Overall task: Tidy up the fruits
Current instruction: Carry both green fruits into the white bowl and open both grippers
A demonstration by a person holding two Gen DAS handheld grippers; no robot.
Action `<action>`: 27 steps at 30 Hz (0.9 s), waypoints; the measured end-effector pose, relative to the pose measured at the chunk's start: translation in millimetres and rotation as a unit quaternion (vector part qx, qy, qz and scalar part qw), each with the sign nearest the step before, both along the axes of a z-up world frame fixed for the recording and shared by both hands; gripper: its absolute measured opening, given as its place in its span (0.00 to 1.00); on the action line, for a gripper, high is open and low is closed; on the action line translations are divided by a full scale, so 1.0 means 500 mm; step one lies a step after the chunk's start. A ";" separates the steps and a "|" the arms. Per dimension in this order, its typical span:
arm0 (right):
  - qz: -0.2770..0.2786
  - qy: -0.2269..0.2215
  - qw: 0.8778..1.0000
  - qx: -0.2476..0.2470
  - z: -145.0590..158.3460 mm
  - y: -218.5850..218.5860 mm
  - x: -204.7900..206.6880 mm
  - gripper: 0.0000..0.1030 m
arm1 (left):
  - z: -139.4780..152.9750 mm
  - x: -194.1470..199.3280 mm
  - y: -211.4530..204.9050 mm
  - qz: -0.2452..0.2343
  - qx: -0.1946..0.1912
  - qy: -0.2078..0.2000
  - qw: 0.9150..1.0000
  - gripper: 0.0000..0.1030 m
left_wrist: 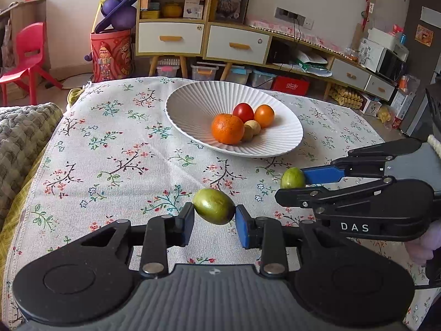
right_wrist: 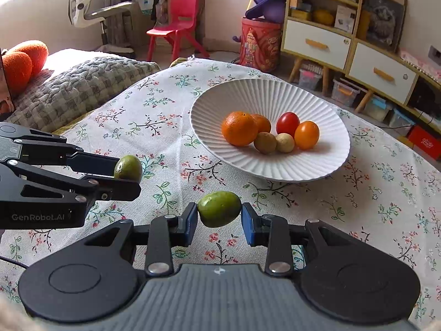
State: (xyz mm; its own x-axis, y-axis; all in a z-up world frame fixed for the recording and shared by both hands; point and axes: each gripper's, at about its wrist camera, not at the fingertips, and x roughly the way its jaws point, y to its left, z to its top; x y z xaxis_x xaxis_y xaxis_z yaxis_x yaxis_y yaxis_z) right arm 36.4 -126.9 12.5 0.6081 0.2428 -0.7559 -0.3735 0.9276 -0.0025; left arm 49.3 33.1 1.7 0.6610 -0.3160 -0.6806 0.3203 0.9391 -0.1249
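A white ribbed plate (left_wrist: pixel 193 102) (right_wrist: pixel 275 93) on the floral tablecloth holds an orange (left_wrist: pixel 227 128) (right_wrist: pixel 239 128), a red tomato (left_wrist: pixel 243 111) (right_wrist: pixel 287 123), an orange tomato (left_wrist: pixel 264 115) (right_wrist: pixel 306 134) and two small brown fruits (left_wrist: pixel 252 127) (right_wrist: pixel 264 142). My left gripper (left_wrist: pixel 214 222) is shut on a green fruit (left_wrist: pixel 214 206), held just above the cloth in front of the plate; it also shows in the right wrist view (right_wrist: pixel 128 167). My right gripper (right_wrist: pixel 219 222) is shut on a second green fruit (right_wrist: pixel 219 208), also seen in the left wrist view (left_wrist: pixel 292 178).
The floral tablecloth (left_wrist: pixel 110 151) (right_wrist: pixel 165 143) covers the table. A grey knitted cushion (right_wrist: pixel 77 85) lies at the table's left edge. Beyond the table stand a wooden cabinet with drawers (left_wrist: pixel 234 44), a red chair (right_wrist: pixel 176 24) and a red toy bin (left_wrist: pixel 111 52).
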 end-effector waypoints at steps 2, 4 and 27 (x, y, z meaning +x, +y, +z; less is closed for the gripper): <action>-0.005 -0.004 1.000 0.004 0.004 -0.004 0.004 0.30 | 0.006 0.003 -0.006 -0.002 -0.002 -0.004 1.000 0.17; -0.010 -0.007 1.000 0.007 0.010 -0.010 0.008 0.30 | 0.012 0.005 -0.013 -0.003 -0.004 -0.008 1.000 0.17; -0.072 -0.040 0.996 0.020 0.033 -0.086 0.057 0.30 | 0.033 0.067 -0.087 0.006 -0.022 -0.026 0.999 0.17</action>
